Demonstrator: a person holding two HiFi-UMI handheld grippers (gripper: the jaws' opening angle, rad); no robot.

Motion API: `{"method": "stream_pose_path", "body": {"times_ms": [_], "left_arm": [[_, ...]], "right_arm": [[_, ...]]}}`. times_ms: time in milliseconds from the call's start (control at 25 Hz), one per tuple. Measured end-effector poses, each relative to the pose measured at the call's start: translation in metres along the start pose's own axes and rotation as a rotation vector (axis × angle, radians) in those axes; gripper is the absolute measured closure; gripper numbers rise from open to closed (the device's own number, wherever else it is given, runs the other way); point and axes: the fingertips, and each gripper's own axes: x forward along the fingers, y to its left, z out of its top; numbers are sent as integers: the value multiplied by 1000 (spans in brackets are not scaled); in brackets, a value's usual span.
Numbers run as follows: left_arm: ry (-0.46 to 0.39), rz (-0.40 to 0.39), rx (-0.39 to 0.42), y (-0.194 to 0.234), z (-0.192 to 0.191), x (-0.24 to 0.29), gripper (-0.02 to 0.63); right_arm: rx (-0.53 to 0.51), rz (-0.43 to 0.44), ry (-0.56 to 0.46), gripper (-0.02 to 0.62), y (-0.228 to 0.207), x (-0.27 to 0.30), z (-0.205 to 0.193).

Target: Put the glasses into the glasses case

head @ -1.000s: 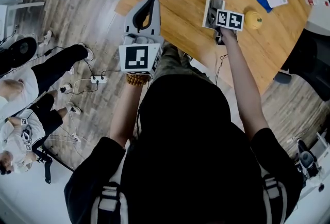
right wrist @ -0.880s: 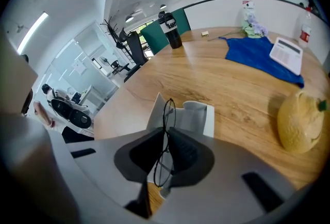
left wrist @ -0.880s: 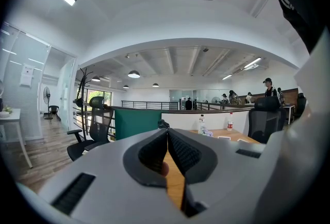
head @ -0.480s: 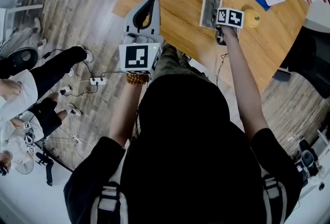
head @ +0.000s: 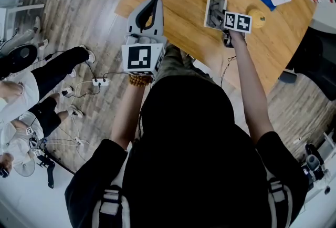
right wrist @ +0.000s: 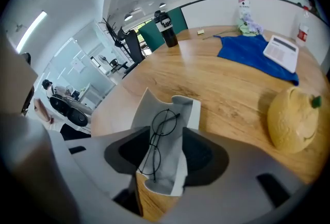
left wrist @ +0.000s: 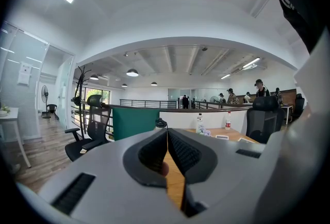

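Observation:
An open grey glasses case [right wrist: 192, 112] lies on the wooden table [right wrist: 227, 89] with thin round black-rimmed glasses [right wrist: 161, 138] lying inside it. My right gripper [right wrist: 166, 152] hangs just above the case, tilted down; its jaws have just been opening and stand apart, with the glasses seen between them but not touched by the pads. In the head view the case [head: 214, 10] sits beside the right gripper [head: 224, 18]. My left gripper [head: 152, 9] is held level at the table's near-left edge, its jaws [left wrist: 166, 138] shut on nothing.
A yellow lemon-shaped object [right wrist: 291, 120] sits right of the case. Farther back lie a blue cloth [right wrist: 252, 52] with a white card [right wrist: 281, 50] on it, and a black bottle [right wrist: 167, 29]. People [head: 21, 90] sit on the floor at the left beside cables.
The right gripper's marker cube has shifted slightly right and toward me, off the case. The left gripper has not moved.

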Motion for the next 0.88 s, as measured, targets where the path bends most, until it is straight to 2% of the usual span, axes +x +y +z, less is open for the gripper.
{"method": "stream_pose_path", "body": {"times_ms": [120, 280, 440, 560, 760, 880], "left_arm": [[4, -1, 1, 0, -2, 1, 583], [6, -7, 6, -2, -2, 3, 583], [7, -7, 2, -2, 0, 4, 583], [12, -11, 2, -2, -2, 5, 583], [16, 1, -15, 4, -5, 3, 583], [24, 14, -26, 11, -6, 1, 583]], "right_arm": [[-44, -34, 10, 292, -9, 3, -1], [-74, -54, 39, 240, -4, 13, -5], [-119, -131, 65, 236, -3, 17, -5], [-160, -188, 92, 202, -5, 24, -6], [-186, -207, 92, 232, -10, 24, -8], [-182, -194, 76, 282, -14, 21, -8]]}}
